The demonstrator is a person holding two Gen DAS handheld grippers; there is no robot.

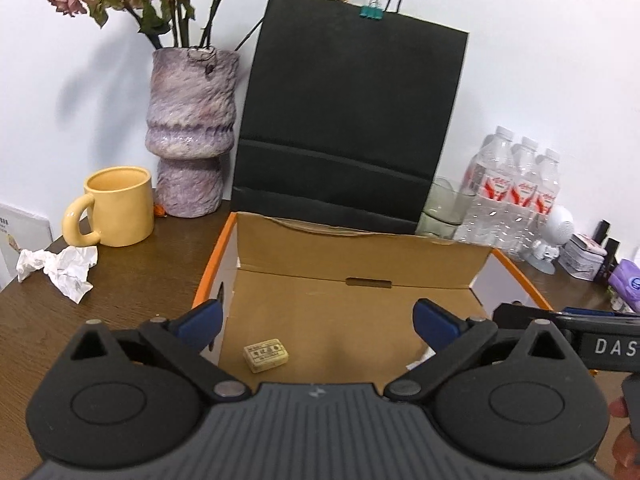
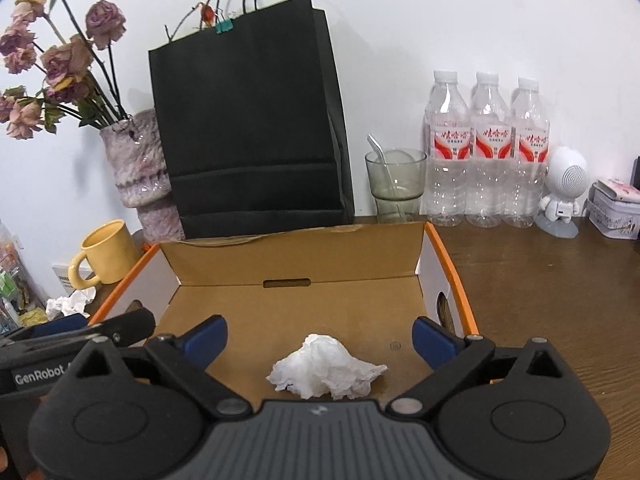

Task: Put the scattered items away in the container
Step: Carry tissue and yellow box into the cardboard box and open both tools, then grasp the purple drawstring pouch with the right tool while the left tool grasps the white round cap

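Lying loose at the left edge of the left wrist view, beside the yellow mug (image 1: 120,206) on the desk (image 1: 132,280), the crumpled tissue (image 1: 60,268) looks feather-light and soft; a pinch across its bulk should do. Both the left hand-held gripper (image 1: 316,316) and the right hand-held gripper (image 2: 320,334) hang wide and empty over the cardboard box (image 1: 360,256); another tissue wad (image 2: 326,368) and a small eraser (image 1: 266,353) already lie inside.

Purple pouch (image 1: 628,280) cut off at frame edge
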